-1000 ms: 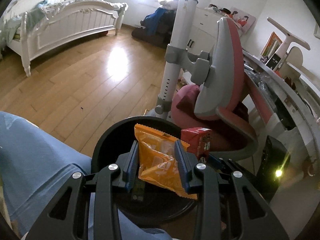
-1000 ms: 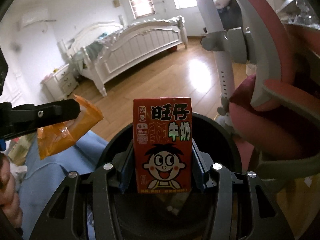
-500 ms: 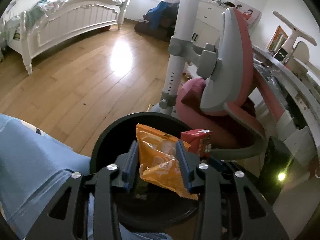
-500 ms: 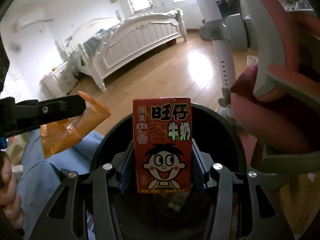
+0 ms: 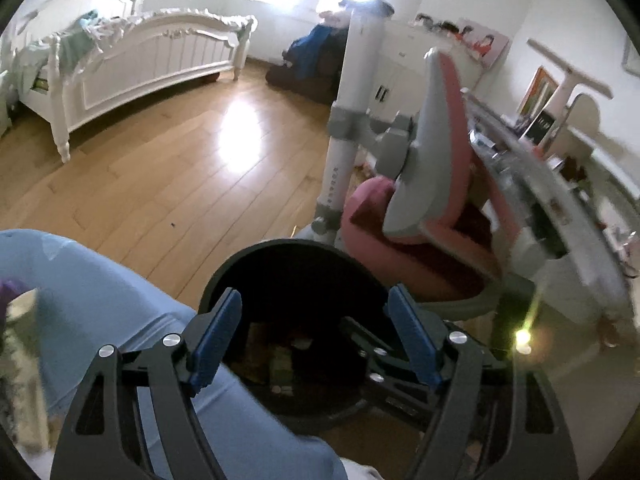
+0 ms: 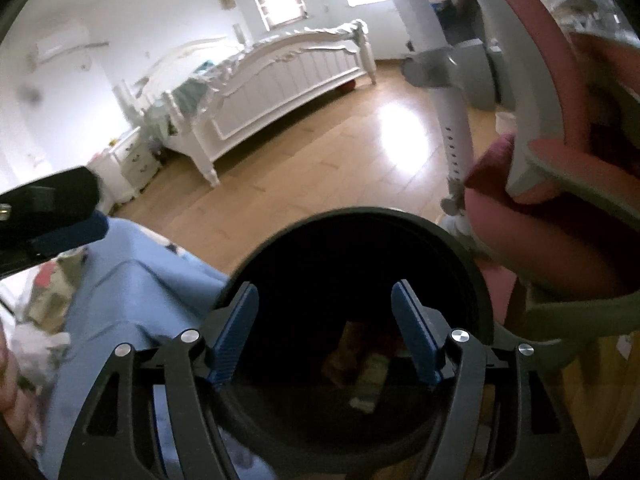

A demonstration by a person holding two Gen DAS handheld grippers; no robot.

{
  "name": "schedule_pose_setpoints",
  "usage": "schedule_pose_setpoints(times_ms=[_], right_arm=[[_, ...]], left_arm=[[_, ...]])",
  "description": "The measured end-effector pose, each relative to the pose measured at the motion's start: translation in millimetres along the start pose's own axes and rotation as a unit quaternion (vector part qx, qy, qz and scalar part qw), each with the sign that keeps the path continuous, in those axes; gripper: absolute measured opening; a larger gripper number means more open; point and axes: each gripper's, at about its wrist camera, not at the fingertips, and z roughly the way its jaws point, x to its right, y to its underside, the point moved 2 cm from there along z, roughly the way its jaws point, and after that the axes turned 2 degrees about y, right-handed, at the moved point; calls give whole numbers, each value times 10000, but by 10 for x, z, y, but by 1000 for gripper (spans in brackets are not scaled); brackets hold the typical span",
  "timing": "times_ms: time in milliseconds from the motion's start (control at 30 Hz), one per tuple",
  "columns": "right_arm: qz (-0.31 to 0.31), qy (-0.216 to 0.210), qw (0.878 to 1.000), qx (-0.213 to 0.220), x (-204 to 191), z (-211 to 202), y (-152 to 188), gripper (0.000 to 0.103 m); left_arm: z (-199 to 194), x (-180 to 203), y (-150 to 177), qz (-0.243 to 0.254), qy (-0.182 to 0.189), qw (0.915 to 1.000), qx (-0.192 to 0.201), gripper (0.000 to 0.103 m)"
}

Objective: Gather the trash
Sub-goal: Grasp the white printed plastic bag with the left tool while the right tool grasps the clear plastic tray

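Note:
A round black trash bin (image 5: 288,256) stands on the wooden floor right below both grippers; it also shows in the right wrist view (image 6: 360,224). My left gripper (image 5: 316,320) is open and empty over the bin's mouth. My right gripper (image 6: 326,316) is open and empty over the same bin. Dim trash lies at the bottom of the bin (image 6: 360,364), blurred; it also shows in the left wrist view (image 5: 280,356). The left gripper's finger (image 6: 68,228) shows at the left edge of the right wrist view.
A pink and grey chair (image 5: 432,184) on a white post (image 5: 352,120) stands just right of the bin. A cluttered desk (image 5: 552,184) runs behind it. The person's blue-clad leg (image 5: 100,280) is at the left. A white bed (image 5: 132,64) stands far across the floor.
Both grippers opened. The orange snack packet left my left gripper and the red milk carton left my right gripper; neither is between the fingers now.

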Motion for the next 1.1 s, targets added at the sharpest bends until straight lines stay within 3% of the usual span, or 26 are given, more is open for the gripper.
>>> schedule_pose_setpoints(times_ms=[67, 167, 300, 400, 500, 600, 700, 833, 933, 1000, 1033, 1067, 1100], right_arm=[[-146, -141, 9998, 26, -190, -80, -42, 70], [-369, -455, 9983, 40, -549, -203, -117, 70], [-724, -933, 9930, -26, -1120, -340, -211, 74], [-987, -1339, 9859, -161, -1612, -407, -243, 75], [-1279, -1764, 9752, -385, -2174, -442, -238, 75], [-1425, -2123, 9646, -651, -2679, -432, -232, 75], [-1589, -2123, 9601, -892, -3113, -330, -216, 77], [-1711, -1742, 9614, -1268, -3581, 21, -161, 80], [-1605, -1476, 9636, -1544, -3702, 281, -141, 80], [-1549, -1328, 9649, -1655, -3740, 401, -118, 80], [-1536, -1293, 9649, -1695, -3756, 459, -109, 75], [-1548, -1236, 9638, -1784, -3773, 501, -86, 58], [-1560, -1223, 9628, -1837, -3768, 521, -72, 52]], left_arm=[[-268, -47, 19, -50, -21, 9999, 164, 76], [-687, -195, 70, -118, -175, 9988, 440, 86], [-1264, -552, 197, -335, -560, 9944, 834, 86], [-1699, -961, 356, -588, -1104, 9861, 1093, 88], [-2062, -1435, 566, -833, -1689, 9741, 1256, 97], [-2187, -1774, 745, -748, -2075, 9693, 1087, 97], [-2113, -2053, 890, -570, -2207, 9714, 665, 97], [-1951, -2331, 1015, -226, -2464, 9688, 163, 97], [-1898, -2504, 1018, -146, -2419, 9702, -12, 98], [-1924, -2596, 1027, -153, -2173, 9760, -23, 97], [-1921, -2665, 1026, -165, -2059, 9784, -35, 98], [-1909, -2728, 1030, -233, -1900, 9815, -73, 98], [-1894, -2788, 1023, -317, -1753, 9840, -97, 97]])
